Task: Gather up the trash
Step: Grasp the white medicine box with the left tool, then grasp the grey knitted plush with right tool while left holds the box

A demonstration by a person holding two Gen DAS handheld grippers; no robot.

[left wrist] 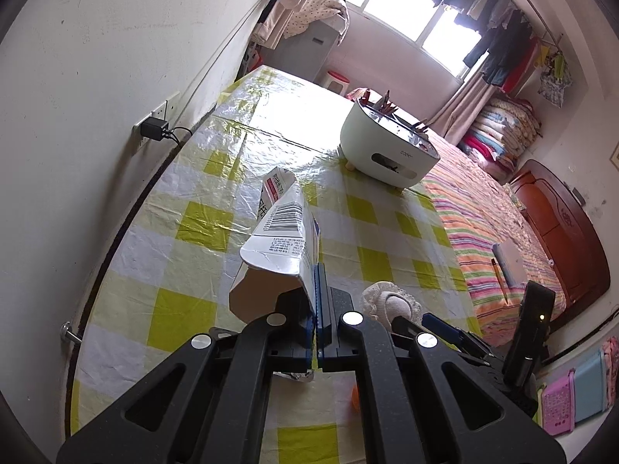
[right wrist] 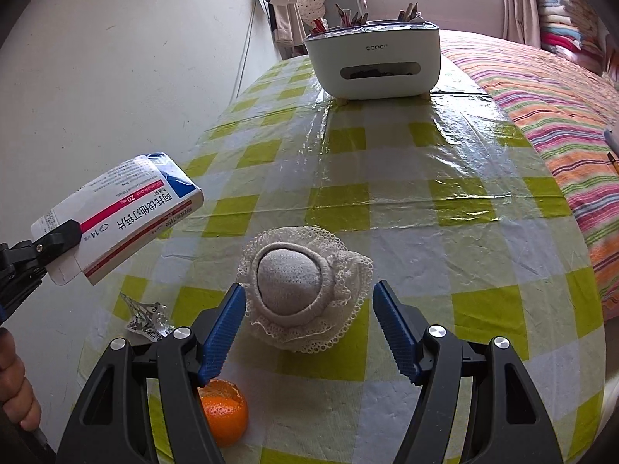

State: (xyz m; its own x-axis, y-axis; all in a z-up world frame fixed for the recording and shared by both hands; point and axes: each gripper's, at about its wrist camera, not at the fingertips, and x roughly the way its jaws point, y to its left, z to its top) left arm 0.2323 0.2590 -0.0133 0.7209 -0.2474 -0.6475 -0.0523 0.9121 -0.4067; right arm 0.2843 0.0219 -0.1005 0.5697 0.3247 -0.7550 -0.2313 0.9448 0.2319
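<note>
My left gripper (left wrist: 317, 309) pinches the white-and-pink cardboard medicine box (right wrist: 120, 212), held clear above the yellow-checked plastic tablecloth (right wrist: 425, 201). My right gripper (right wrist: 309, 328) hangs with jaws apart around the lace-trimmed grey fabric ball (right wrist: 298, 282), not touching it. I judge the box needs a steady, level carry toward the white desktop bin (right wrist: 371, 65).

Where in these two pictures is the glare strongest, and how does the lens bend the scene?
Left wrist view: the window is blown out white, and the far end of the tablecloth shines with glare. Right wrist view: softer light, with glossy streaks on the plastic cover near the white box. Both views: fisheye curves the wall and table edges, with dark corners.
</note>
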